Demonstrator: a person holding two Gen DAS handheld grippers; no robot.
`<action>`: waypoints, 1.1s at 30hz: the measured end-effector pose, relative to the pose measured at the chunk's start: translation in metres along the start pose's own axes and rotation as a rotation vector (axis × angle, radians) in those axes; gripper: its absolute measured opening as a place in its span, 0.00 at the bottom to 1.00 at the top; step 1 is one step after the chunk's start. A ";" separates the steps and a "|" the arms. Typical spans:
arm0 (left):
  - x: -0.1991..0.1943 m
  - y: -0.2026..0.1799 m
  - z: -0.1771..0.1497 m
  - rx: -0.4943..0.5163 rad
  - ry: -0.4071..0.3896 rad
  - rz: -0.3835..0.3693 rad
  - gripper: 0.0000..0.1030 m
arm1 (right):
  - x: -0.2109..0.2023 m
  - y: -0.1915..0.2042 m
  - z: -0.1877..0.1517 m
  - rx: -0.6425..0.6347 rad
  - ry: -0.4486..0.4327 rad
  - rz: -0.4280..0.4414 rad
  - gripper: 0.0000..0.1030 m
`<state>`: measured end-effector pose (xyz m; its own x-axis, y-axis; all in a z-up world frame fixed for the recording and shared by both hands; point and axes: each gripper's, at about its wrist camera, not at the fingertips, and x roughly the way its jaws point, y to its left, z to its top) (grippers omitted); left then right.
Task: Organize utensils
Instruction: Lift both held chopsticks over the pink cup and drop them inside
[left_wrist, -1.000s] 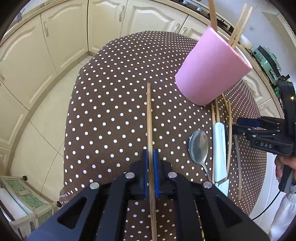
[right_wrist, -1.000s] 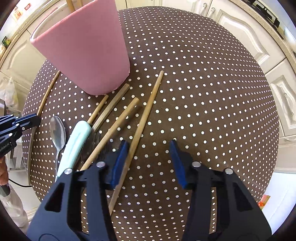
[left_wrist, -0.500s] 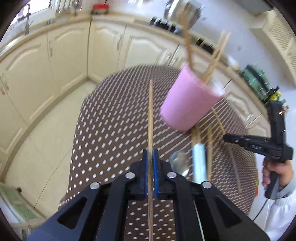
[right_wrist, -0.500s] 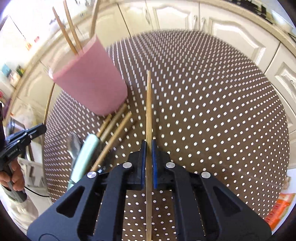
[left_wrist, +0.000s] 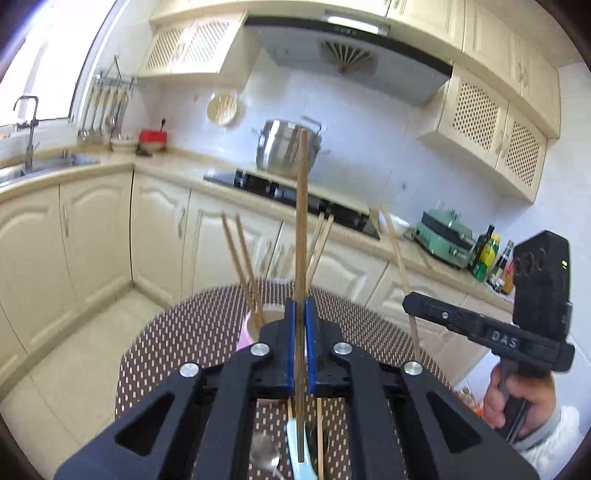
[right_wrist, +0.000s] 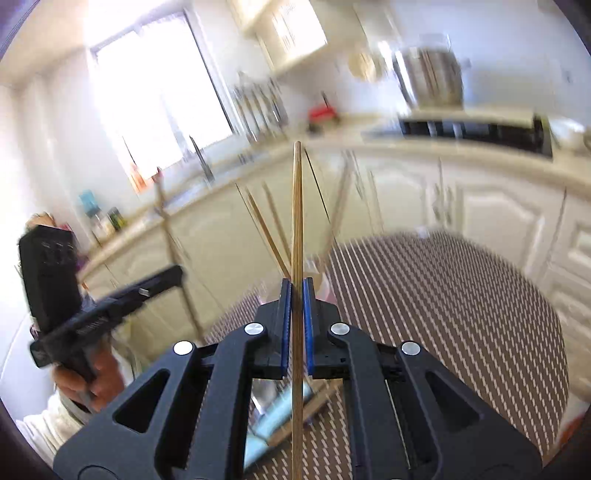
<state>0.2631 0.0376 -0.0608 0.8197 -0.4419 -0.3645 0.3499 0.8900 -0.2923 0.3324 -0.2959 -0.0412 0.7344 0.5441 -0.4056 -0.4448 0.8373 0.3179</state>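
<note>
My left gripper (left_wrist: 300, 317) is shut on a wooden chopstick (left_wrist: 302, 221) and holds it upright above the table. Just behind its fingers stands the pink cup (left_wrist: 245, 334) with several chopsticks (left_wrist: 240, 254) in it. My right gripper (right_wrist: 296, 299) is shut on another wooden chopstick (right_wrist: 296, 221), also upright; this view is blurred. The right gripper also shows in the left wrist view (left_wrist: 417, 306), to the right of the cup. On the table below lie a pale-blue-handled utensil (left_wrist: 297, 448), a spoon (left_wrist: 264, 456) and more chopsticks (left_wrist: 319, 435).
The round table has a brown polka-dot cloth (left_wrist: 177, 339). Cream kitchen cabinets (left_wrist: 92, 229) run behind it, with a stove and steel pot (left_wrist: 286, 149) on the counter. The sink (left_wrist: 44, 162) is at the far left.
Both grippers have lifted their chopsticks off the table and tilted up, so the views now look across the kitchen. The right gripper closed on its chopstick a second ago.
</note>
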 end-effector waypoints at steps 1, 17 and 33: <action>0.002 -0.004 0.005 0.001 -0.019 0.002 0.05 | -0.004 0.003 0.006 -0.016 -0.049 0.001 0.06; 0.021 -0.017 0.050 0.036 -0.283 0.101 0.05 | 0.023 0.061 0.040 -0.065 -0.378 -0.027 0.06; 0.060 0.001 0.007 0.080 -0.151 0.110 0.07 | 0.060 0.054 0.023 -0.069 -0.451 -0.076 0.07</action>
<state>0.3161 0.0123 -0.0764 0.9115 -0.3248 -0.2522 0.2842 0.9408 -0.1845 0.3646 -0.2199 -0.0283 0.9090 0.4166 -0.0074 -0.4031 0.8837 0.2379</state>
